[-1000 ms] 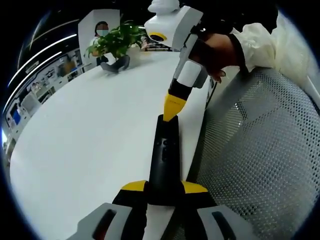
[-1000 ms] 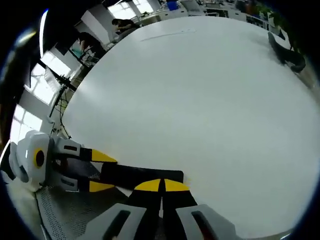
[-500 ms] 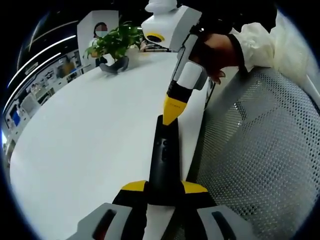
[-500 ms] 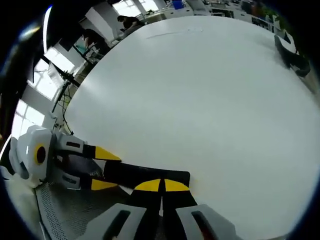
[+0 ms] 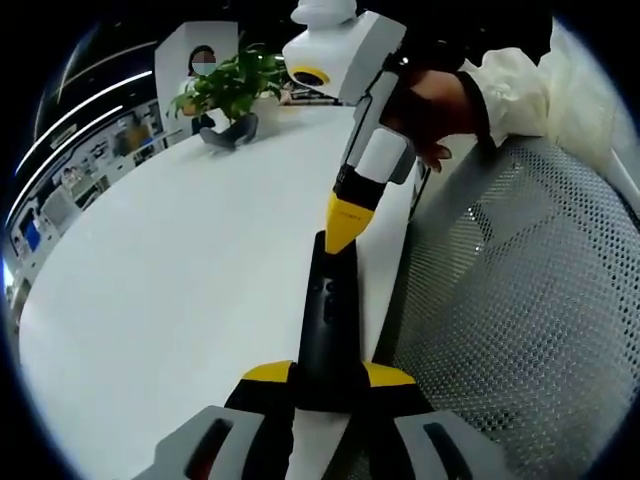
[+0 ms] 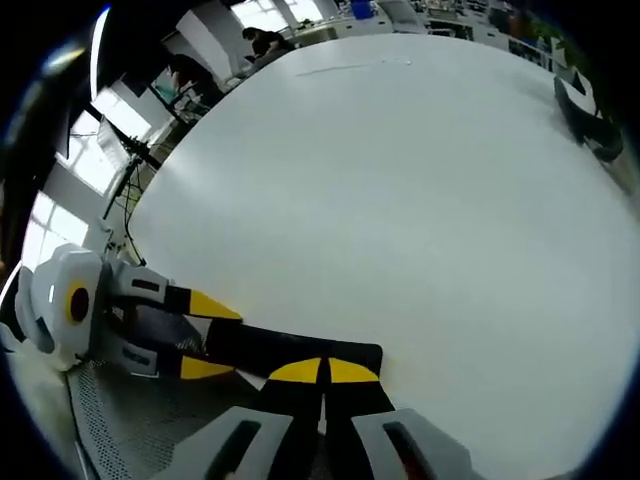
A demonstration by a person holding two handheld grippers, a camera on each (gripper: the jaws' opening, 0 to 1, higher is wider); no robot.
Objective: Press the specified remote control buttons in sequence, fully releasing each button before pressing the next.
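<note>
A long black remote (image 5: 327,320) lies near the edge of the white table (image 5: 150,280), with small buttons on its top face. My left gripper (image 5: 328,372) is shut on its near end, one yellow tip on each side. My right gripper (image 5: 343,228) comes down from above, held by a hand in a white sleeve, with its yellow tips shut together and touching the remote's far end. In the right gripper view the shut right gripper (image 6: 322,368) rests on the remote (image 6: 270,347), and the left gripper (image 6: 205,337) clamps it from the left.
A perforated grey mesh surface (image 5: 520,300) lies just past the table edge, right of the remote. A potted plant (image 5: 232,85) and a dark object (image 5: 232,128) stand at the table's far end. Desks and people are in the background.
The right gripper's shut tips have edged slightly down onto the remote's far end. The left gripper and the remote have stayed in place.
</note>
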